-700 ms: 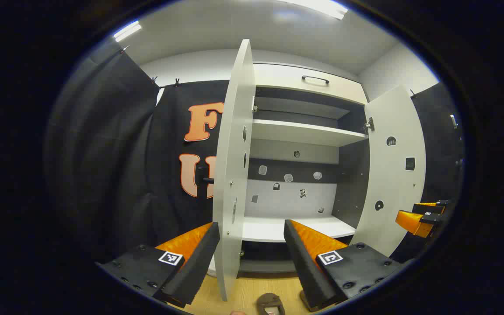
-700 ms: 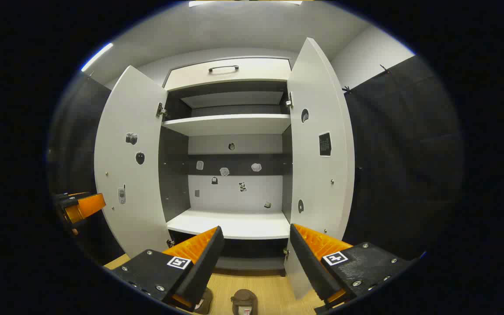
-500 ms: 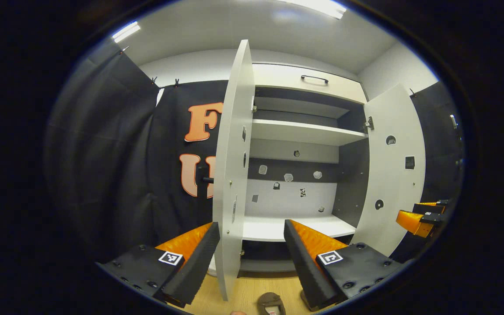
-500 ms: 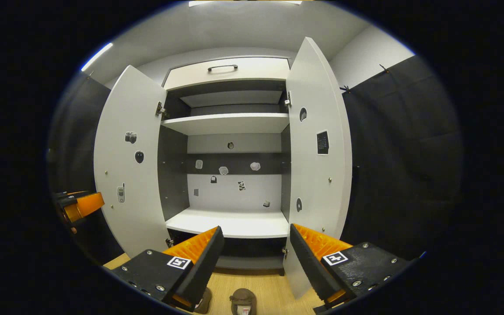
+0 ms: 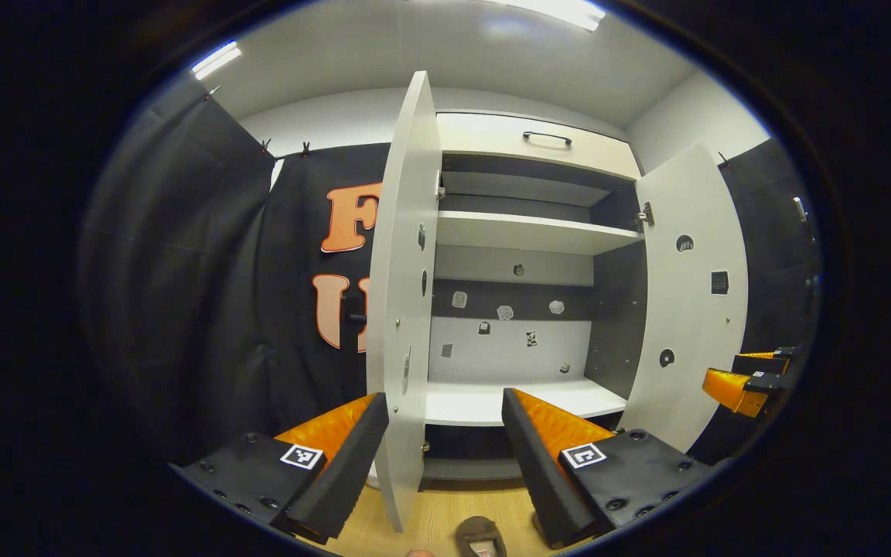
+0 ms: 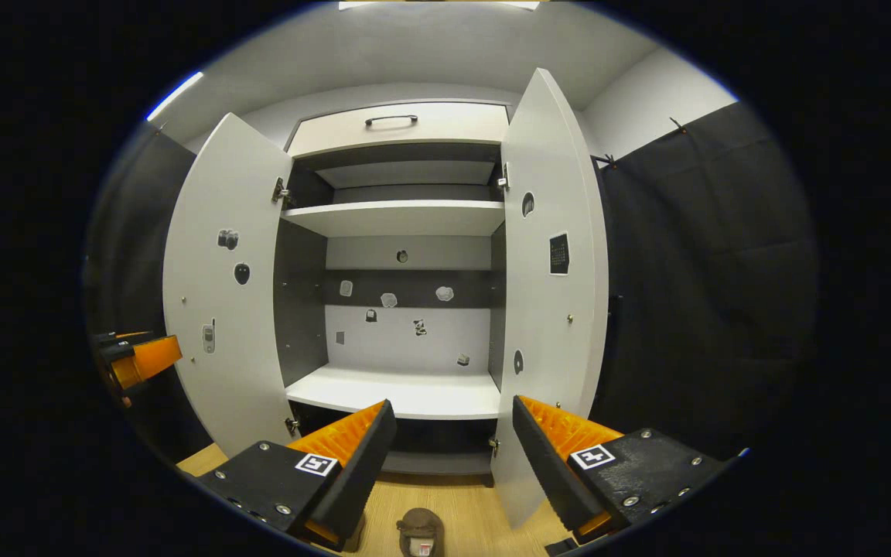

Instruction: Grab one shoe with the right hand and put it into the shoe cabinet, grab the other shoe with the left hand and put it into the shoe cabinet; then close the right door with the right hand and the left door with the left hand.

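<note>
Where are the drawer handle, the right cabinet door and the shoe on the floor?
drawer handle [image 6: 391, 120], right gripper view, middle of the bar.
right cabinet door [image 6: 550, 325], right gripper view, inner face.
shoe [image 6: 419, 532], right gripper view, its top.

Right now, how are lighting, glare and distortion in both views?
Left gripper view: even overhead light, a bright ceiling strip blown out, the white cabinet door bowed by fisheye. Right gripper view: sharp; the lower white shelf is bright but not blown out, and the brown shoe on the wooden floor sits dim at the rim.
</note>
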Demonstrator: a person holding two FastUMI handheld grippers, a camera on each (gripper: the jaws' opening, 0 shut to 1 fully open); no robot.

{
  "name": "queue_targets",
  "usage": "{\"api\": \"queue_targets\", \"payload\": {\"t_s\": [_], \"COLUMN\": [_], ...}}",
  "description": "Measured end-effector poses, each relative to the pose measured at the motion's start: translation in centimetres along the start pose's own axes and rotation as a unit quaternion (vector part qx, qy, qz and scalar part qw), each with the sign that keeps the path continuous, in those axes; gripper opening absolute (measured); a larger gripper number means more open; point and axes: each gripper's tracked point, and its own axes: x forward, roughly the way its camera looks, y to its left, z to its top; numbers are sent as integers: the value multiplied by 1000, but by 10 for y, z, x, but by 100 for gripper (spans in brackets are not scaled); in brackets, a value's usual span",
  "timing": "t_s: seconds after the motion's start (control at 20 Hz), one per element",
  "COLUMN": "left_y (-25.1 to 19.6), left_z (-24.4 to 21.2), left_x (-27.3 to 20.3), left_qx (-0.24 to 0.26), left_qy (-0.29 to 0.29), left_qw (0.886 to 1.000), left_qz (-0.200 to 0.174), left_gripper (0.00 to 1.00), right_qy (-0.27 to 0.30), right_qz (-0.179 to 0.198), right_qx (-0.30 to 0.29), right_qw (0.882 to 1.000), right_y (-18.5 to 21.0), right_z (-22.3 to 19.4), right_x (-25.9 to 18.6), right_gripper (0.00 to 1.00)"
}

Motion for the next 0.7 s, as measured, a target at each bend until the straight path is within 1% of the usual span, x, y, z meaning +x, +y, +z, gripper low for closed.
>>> {"api": "queue_targets", "payload": {"t_s": [0.05, 0.1, 0.25, 0.35, 0.45, 0.5, 0.6, 0.7], "left_y": [0, 0, 1, 2, 4, 3, 4, 6], "left_z": [0, 0, 0, -1, -6, -6, -8, -10], "left_x": [-1, -1, -1, -2, -2, -1, -1, -2], "left_qx": [-1, -1, 4, 6, 5, 4, 3, 4], "left_qy": [0, 0, -2, -2, 3, 5, 7, 10], "left_qw": [1000, 1000, 1000, 1000, 1000, 1000, 1000, 1000], "left_qz": [-1, -1, -2, -2, -2, -2, -3, -3], "left_gripper": [96, 99, 99, 99, 99, 96, 99, 93], "right_qy": [3, 6, 25, 43, 68, 83, 116, 155], "right_qz": [-1, -1, -2, 3, 16, 22, 31, 34], "right_qx": [-1, -1, 5, 10, 6, 3, 2, 14], "right_qw": [1000, 1000, 1000, 999, 998, 996, 993, 987], "right_y": [0, 0, 5, 12, 23, 28, 35, 40], "right_z": [-3, -7, -27, -49, -78, -94, -127, -165], "right_x": [0, 1, 2, 1, 1, 2, 4, 5], "right_gripper": [94, 94, 94, 94, 94, 94, 94, 94]}}
